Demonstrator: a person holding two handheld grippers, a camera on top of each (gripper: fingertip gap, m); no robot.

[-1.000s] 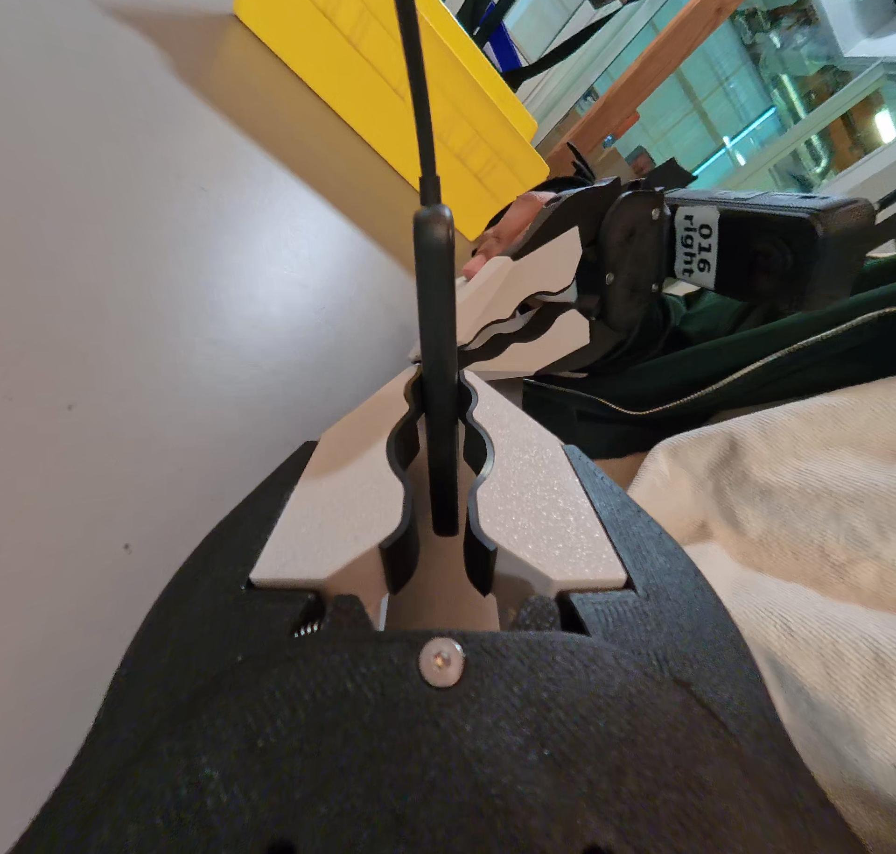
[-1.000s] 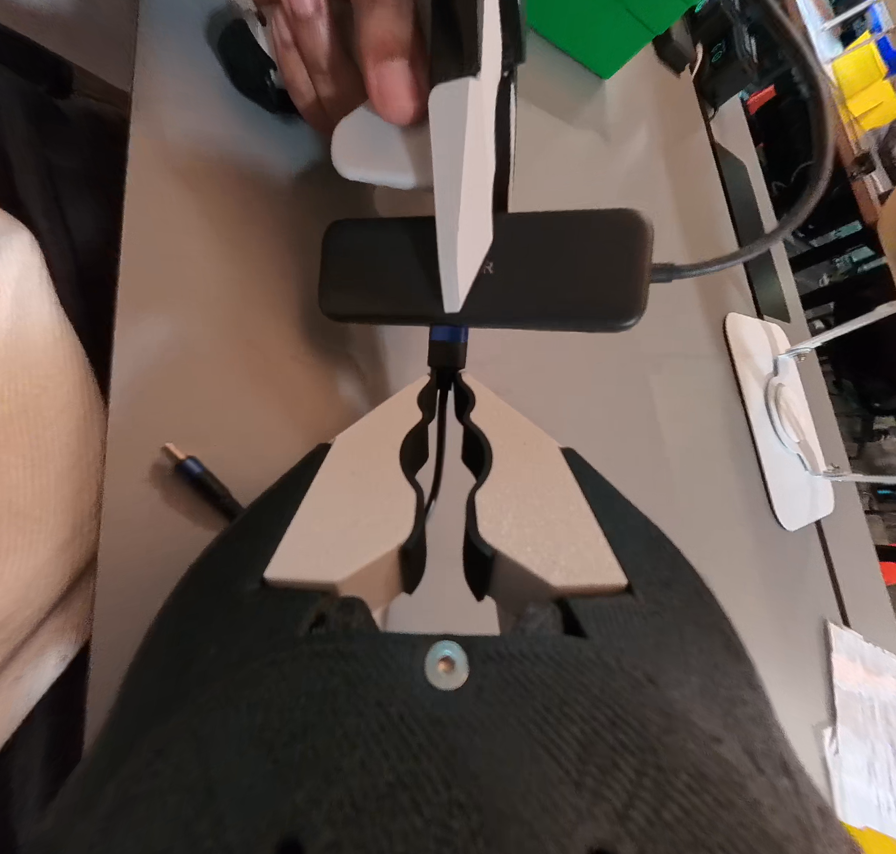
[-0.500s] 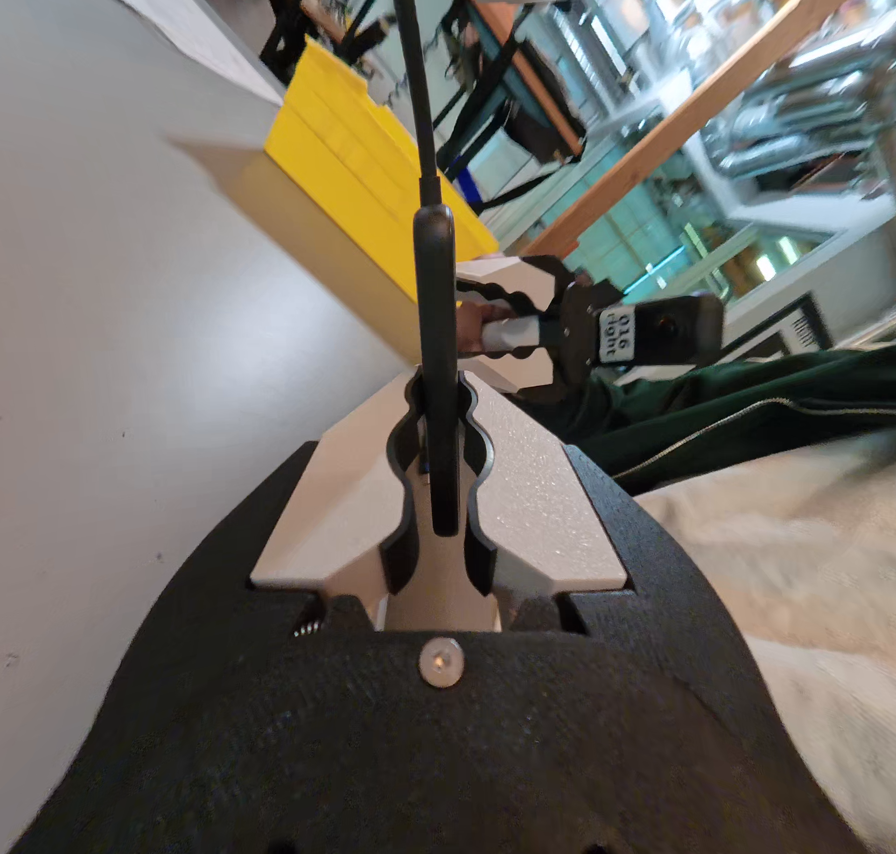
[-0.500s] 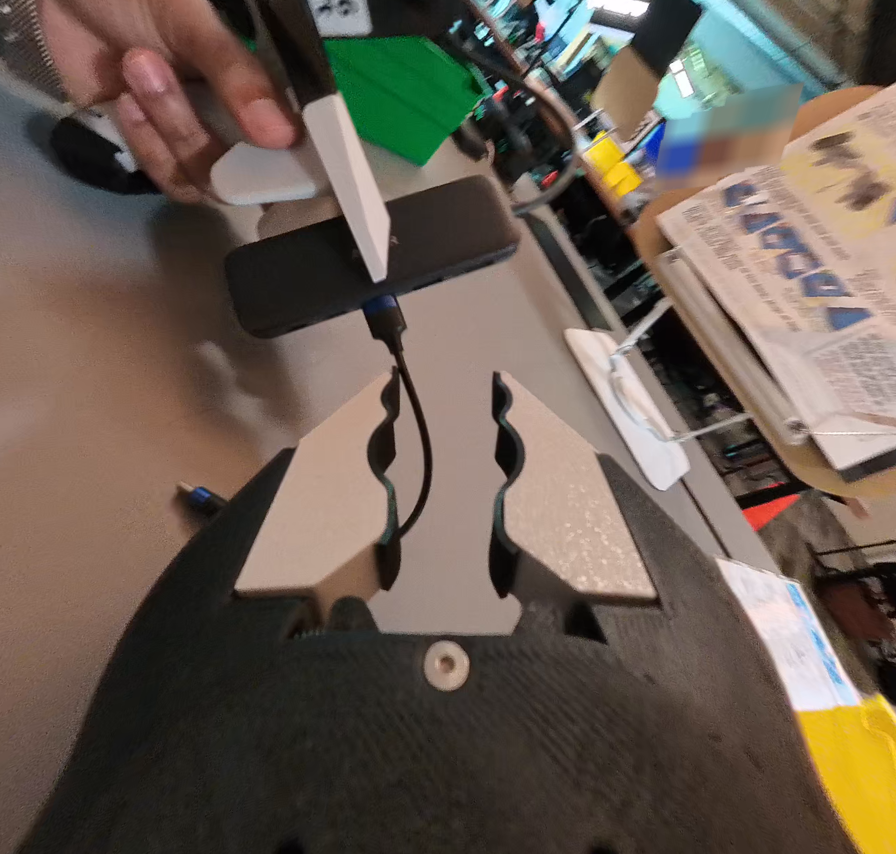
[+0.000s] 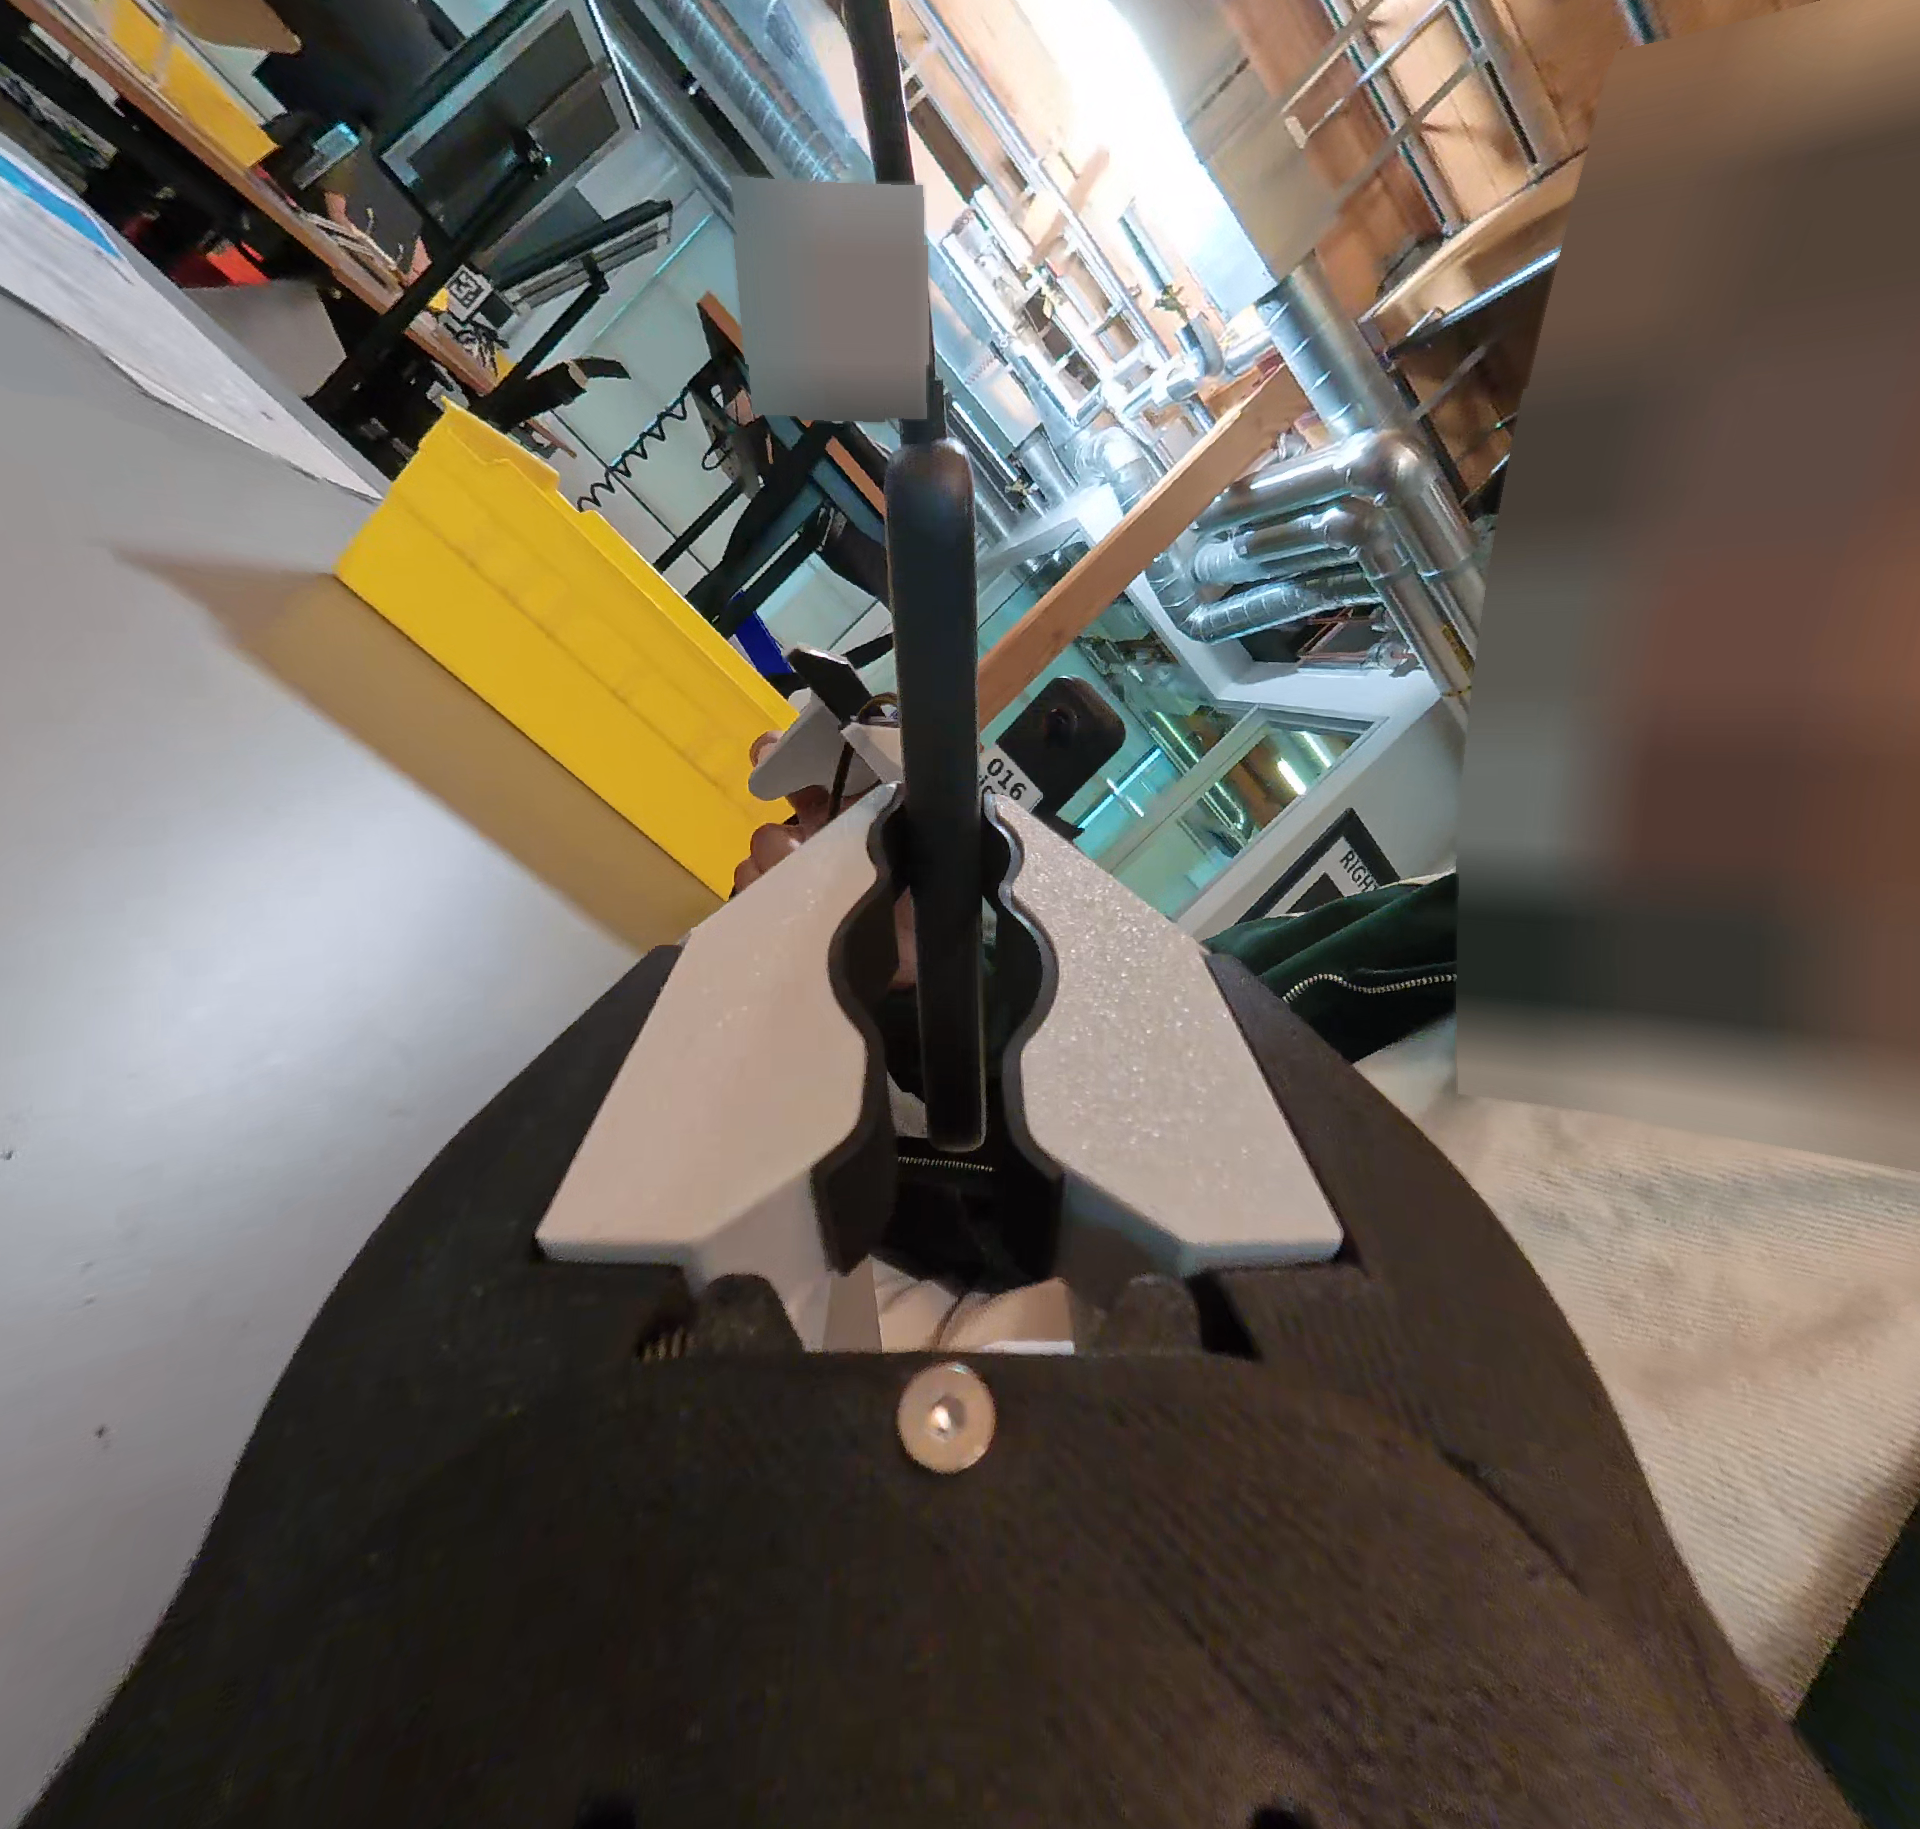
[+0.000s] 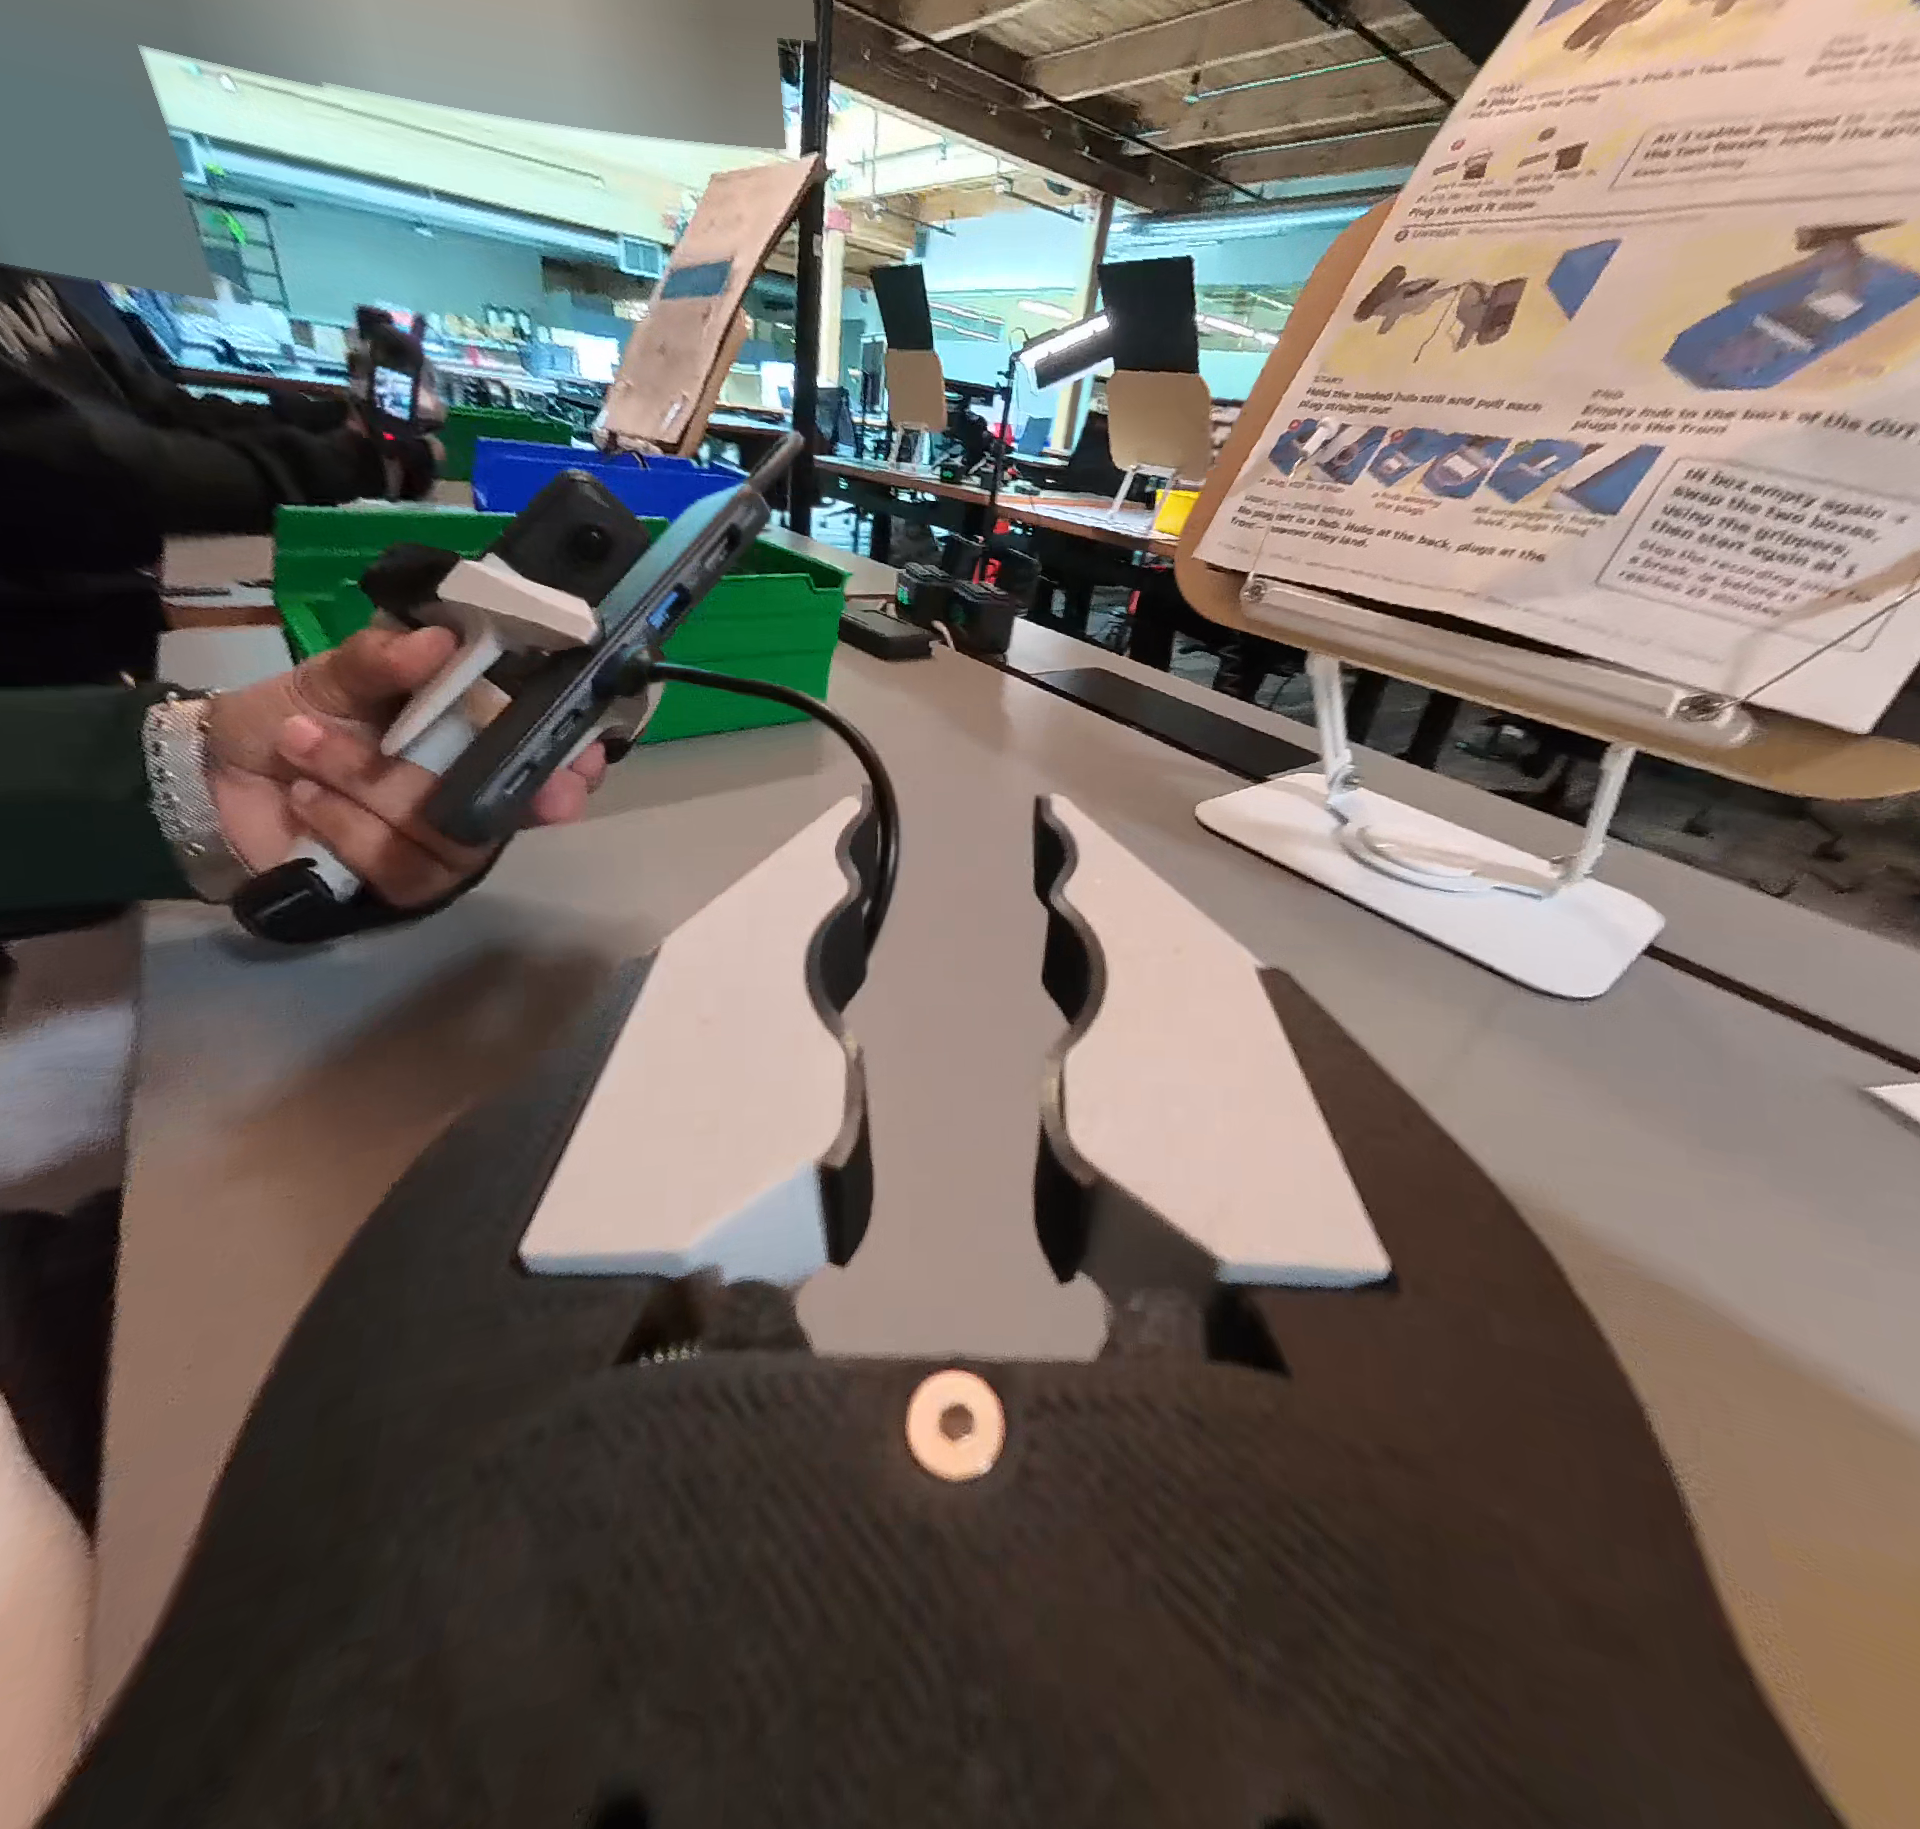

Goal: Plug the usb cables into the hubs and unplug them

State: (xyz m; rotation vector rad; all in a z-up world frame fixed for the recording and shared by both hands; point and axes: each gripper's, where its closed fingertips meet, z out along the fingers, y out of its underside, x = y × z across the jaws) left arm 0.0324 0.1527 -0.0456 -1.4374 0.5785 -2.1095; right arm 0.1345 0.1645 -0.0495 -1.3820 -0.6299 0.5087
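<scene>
Two claws show: the left claw is clamped on the black hub, held edge-on between its grey fingers above the grey worktop, a yellow bin behind. From the right wrist view, that hub is tilted up in the air with a black usb cable plugged into its side. The right claw stands apart, gripping nothing; the cable curves down past its left finger, near a white paper stand.

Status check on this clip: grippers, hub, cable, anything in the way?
Left gripper shut on black USB hub, lifted off grey table. Right gripper open. Black USB cable plugged into the hub, trailing past right gripper's fingers. Nothing in the way.
</scene>
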